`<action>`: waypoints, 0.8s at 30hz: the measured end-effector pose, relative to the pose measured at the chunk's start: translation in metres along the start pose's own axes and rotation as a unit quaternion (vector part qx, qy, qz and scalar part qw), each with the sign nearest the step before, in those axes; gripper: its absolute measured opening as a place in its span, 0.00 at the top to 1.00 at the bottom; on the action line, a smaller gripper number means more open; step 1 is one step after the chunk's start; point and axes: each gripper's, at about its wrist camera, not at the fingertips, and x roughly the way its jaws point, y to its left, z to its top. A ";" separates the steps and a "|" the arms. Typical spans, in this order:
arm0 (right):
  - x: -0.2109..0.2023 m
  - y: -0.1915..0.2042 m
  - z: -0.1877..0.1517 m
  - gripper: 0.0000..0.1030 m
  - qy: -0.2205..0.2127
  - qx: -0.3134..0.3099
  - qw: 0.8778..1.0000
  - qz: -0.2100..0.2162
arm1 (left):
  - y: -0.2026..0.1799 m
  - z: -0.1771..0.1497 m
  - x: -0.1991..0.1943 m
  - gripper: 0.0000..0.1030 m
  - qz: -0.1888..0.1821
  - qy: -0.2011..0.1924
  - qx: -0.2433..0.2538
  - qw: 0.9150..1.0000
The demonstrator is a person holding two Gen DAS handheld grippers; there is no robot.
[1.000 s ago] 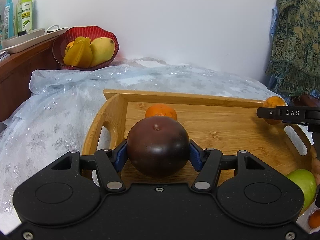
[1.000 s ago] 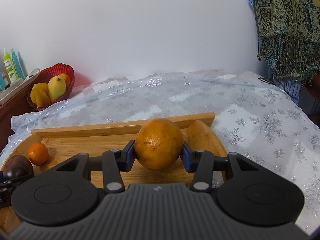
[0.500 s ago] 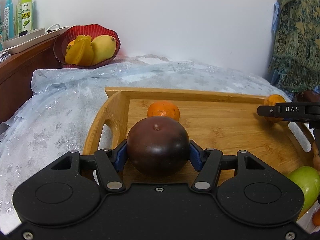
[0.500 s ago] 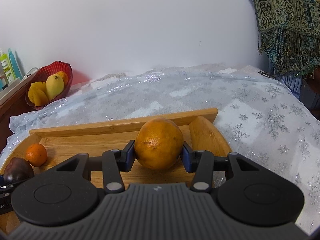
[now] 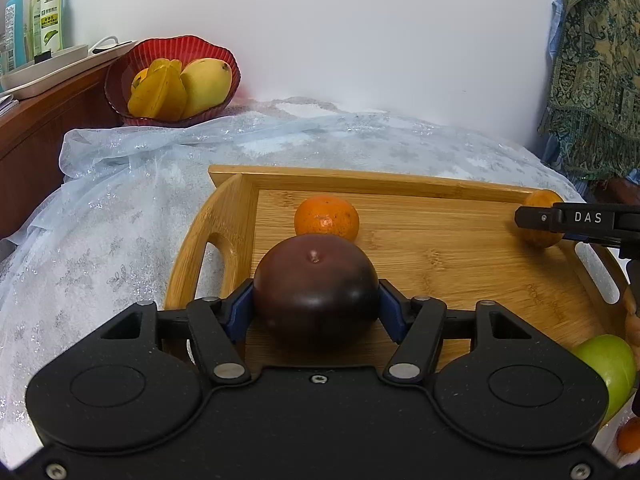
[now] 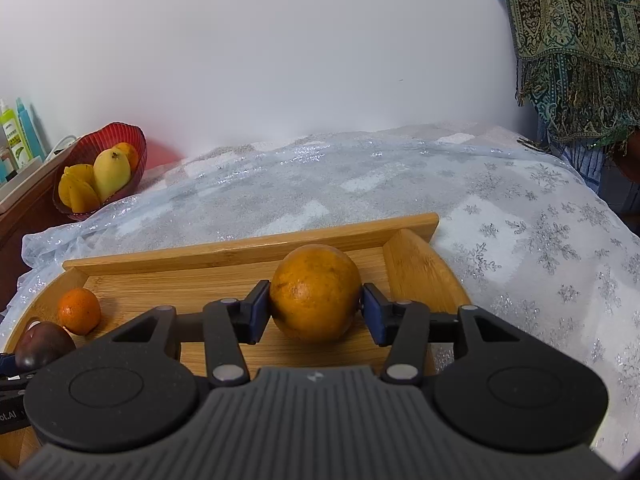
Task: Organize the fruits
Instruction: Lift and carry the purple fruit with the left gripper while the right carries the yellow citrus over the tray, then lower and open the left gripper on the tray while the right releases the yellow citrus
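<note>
Left gripper (image 5: 316,312) is sitting over the near-left part of the wooden tray (image 5: 440,196), blue pads (image 5: 240,312) pressing both sides of a dark purple fruit (image 5: 316,292); the grip looks firm, and the fruit's underside is at the tray floor, though I cannot tell if it is bearing weight there. A small tangerine (image 5: 327,217) is lying just behind it on the tray, close but whether touching is unclear.

Right gripper (image 6: 316,310) is working at the tray's far-right corner with a large orange (image 6: 316,292) between its fingers. Its jaws are opening: the left pad (image 6: 260,308) is at the orange's skin, the right pad is showing a thin gap, so nothing is clamping the orange. The orange is resting on the tray floor near the right end wall.

A green apple (image 5: 608,376) is showing at the right edge of the left view, off the tray's near-right rim.

The tray is lying on a silvery snowflake cloth (image 6: 520,220). A red bowl (image 5: 176,46) with a mango (image 5: 206,84) and yellow starfruit (image 5: 158,94) is standing well apart at back left, next to a wooden shelf (image 5: 44,116) carrying bottles (image 5: 48,12). A patterned shawl (image 6: 580,40) is hanging at right.
</note>
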 end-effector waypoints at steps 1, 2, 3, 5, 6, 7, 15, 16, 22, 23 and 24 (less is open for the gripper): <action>0.000 0.000 0.000 0.45 0.000 0.000 1.000 0.000 | 0.000 0.000 0.000 0.41 0.000 0.000 0.000 1.000; 0.000 0.000 0.000 0.45 0.000 -0.001 1.000 0.000 | 0.000 0.000 0.000 0.40 0.000 0.000 0.000 1.000; 0.000 0.000 0.000 0.45 0.000 -0.001 1.000 0.000 | 0.000 0.000 0.000 0.40 0.000 0.000 0.000 1.000; 0.000 0.000 -0.001 0.42 0.001 -0.002 1.000 0.000 | 0.000 -0.001 0.000 0.38 -0.001 0.001 0.001 1.000; -0.001 0.000 -0.002 0.41 0.002 -0.002 1.000 0.001 | 0.000 -0.001 -0.001 0.37 -0.003 0.002 0.002 1.000; -0.001 0.000 -0.002 0.41 0.002 -0.001 1.000 0.001 | -0.001 -0.002 -0.001 0.35 -0.005 0.002 0.003 1.000; -0.008 0.001 -0.004 0.32 0.000 0.002 1.000 0.007 | -0.003 -0.005 -0.003 0.26 -0.014 0.004 0.006 1.000; -0.009 0.002 -0.005 0.32 0.001 0.002 1.000 0.008 | -0.003 -0.005 -0.003 0.24 -0.016 0.005 0.007 1.000; -0.018 0.002 -0.008 0.17 0.001 -0.002 1.000 0.016 | -0.005 -0.007 -0.006 0.16 -0.026 0.007 0.012 1.000; -0.020 0.002 -0.008 0.13 0.000 -0.003 1.000 0.016 | -0.005 -0.008 -0.006 0.14 -0.028 0.007 0.012 1.000; -0.021 0.002 -0.008 0.12 -0.002 -0.003 1.000 0.015 | -0.005 -0.008 -0.007 0.14 -0.030 0.007 0.012 0.999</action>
